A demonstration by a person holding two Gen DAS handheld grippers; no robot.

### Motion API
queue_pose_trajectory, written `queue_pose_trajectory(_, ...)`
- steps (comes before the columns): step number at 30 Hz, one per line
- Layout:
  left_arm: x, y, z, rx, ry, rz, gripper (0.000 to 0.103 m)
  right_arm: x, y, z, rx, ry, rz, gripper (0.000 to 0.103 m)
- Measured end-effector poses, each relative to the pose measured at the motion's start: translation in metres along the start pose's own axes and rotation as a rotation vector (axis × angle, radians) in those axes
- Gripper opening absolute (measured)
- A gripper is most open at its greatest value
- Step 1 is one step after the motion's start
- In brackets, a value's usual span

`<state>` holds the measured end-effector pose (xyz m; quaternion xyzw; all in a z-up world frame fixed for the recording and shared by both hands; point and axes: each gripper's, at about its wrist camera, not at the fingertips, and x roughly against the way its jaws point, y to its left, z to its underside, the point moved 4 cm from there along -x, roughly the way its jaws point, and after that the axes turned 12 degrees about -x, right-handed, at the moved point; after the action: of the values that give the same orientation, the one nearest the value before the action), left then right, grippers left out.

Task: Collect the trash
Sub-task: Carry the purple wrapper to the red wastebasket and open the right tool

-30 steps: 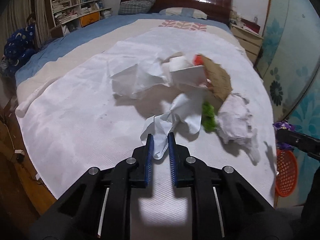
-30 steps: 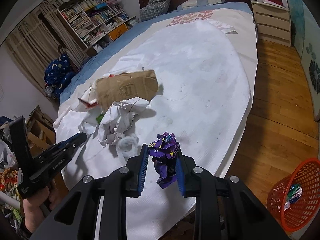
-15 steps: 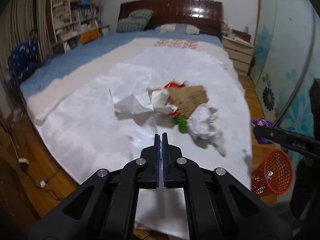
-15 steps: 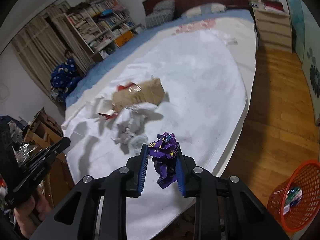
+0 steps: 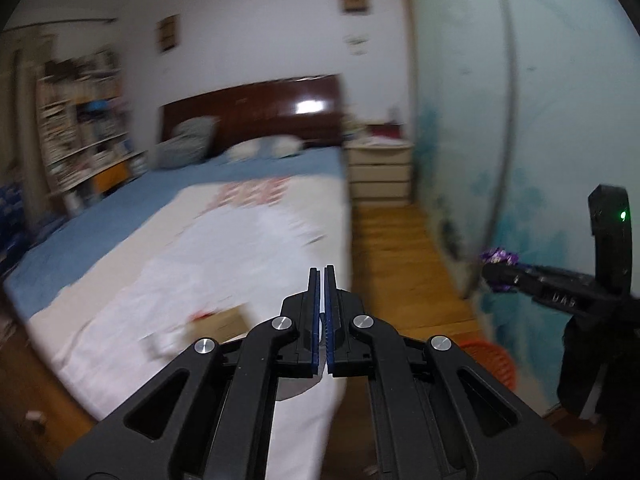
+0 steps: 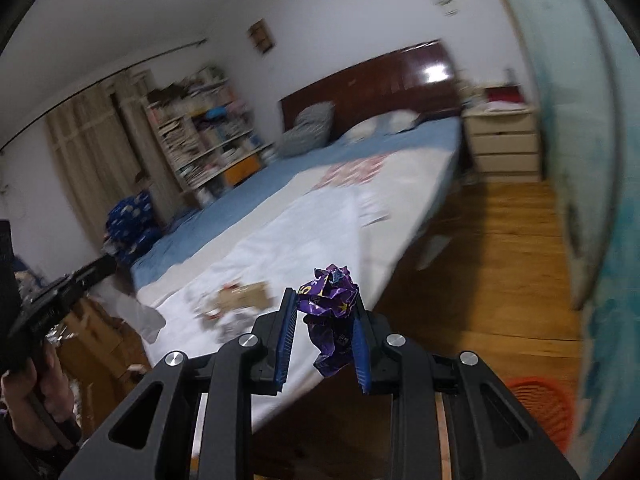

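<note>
My right gripper [image 6: 325, 300] is shut on a crumpled purple wrapper [image 6: 330, 312] and holds it in the air past the bed's foot corner; the wrapper also shows in the left wrist view [image 5: 499, 257]. My left gripper [image 5: 321, 272] is shut, with nothing visible between its blue pads, raised over the bed's near edge. The orange trash basket [image 6: 536, 404] stands on the wood floor at the lower right, and it shows in the left wrist view [image 5: 492, 360]. A blurred pile of trash with brown cardboard [image 6: 244, 296] lies on the white sheet [image 6: 312, 232].
The bed with a dark headboard [image 5: 256, 116] fills the left and middle. A nightstand [image 5: 380, 172] stands at the far wall. A patterned teal wall [image 5: 520, 160] bounds the right. Bookshelves [image 6: 200, 140] stand at the far left. Wood floor [image 6: 492, 264] runs between bed and wall.
Both views have swung up and to the right, away from the trash pile toward the floor and wall. The left gripper closed from slightly open a second ago. The right keeps the purple wrapper.
</note>
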<state>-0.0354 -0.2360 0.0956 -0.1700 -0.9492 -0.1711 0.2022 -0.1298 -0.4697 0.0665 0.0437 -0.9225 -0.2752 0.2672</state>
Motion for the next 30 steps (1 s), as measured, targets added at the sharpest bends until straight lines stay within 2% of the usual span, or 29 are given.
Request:
queue_pose_trajectory(2,-0.016,-0.039,-0.018,-0.038,-0.018,0.066,0.002,0.027,-0.04,-0.007,-0.025,-0.031,0.054,0.027)
queue_pose_trajectory(4,-0.036,-0.087,-0.033,-0.076,-0.029,0.164,0.002,0.048,-0.084,-0.006,-0.066,-0.047,0.116,0.027)
queue_pose_trajectory(7,-0.071,-0.169,-0.043,-0.152,-0.029,0.338,0.002,0.062,-0.152,0.009,-0.143,-0.035,0.212,0.027)
queue_pose_trajectory(8,-0.087,-0.199,-0.041,-0.172,-0.018,0.425,0.002,0.063,-0.176,0.017,-0.175,-0.02,0.243,0.027)
queue_pose_trajectory(10,-0.118,-0.249,-0.032,-0.211,0.033,0.562,0.002,0.058,-0.22,0.037,-0.226,0.017,0.303,0.027)
queue_pose_trajectory(14,-0.19,-0.333,0.022,-0.332,0.187,0.721,0.002,0.039,-0.296,0.085,-0.353,0.114,0.384,0.027)
queue_pose_trajectory(16,-0.216,-0.357,0.051,-0.357,0.256,0.793,0.002,0.028,-0.326,0.109,-0.41,0.158,0.403,0.027)
queue_pose_trajectory(19,-0.247,-0.38,0.089,-0.412,0.357,0.836,0.002,0.006,-0.351,0.139,-0.472,0.206,0.418,0.029)
queue_pose_trajectory(22,-0.264,-0.386,0.112,-0.425,0.414,0.848,0.002,-0.01,-0.363,0.155,-0.513,0.22,0.423,0.031)
queue_pose_trajectory(24,-0.273,-0.386,0.117,-0.423,0.435,0.822,0.002,-0.015,-0.367,0.161,-0.525,0.218,0.437,0.049)
queue_pose_trajectory(25,-0.276,-0.383,0.121,-0.408,0.446,0.819,0.002,-0.017,-0.368,0.163,-0.529,0.215,0.444,0.061)
queue_pose_trajectory(26,-0.28,-0.377,0.124,-0.394,0.455,0.805,0.004,-0.019,-0.368,0.165,-0.529,0.213,0.451,0.062)
queue_pose_trajectory(28,-0.282,-0.369,0.122,-0.379,0.46,0.762,0.023,-0.02,-0.37,0.166,-0.524,0.204,0.468,0.062)
queue_pose_trajectory(29,-0.282,-0.367,0.122,-0.368,0.458,0.748,0.053,-0.019,-0.369,0.165,-0.526,0.197,0.467,0.062)
queue_pose_trajectory(30,-0.279,-0.358,0.119,-0.338,0.438,0.732,0.072,-0.017,-0.369,0.167,-0.527,0.191,0.465,0.062)
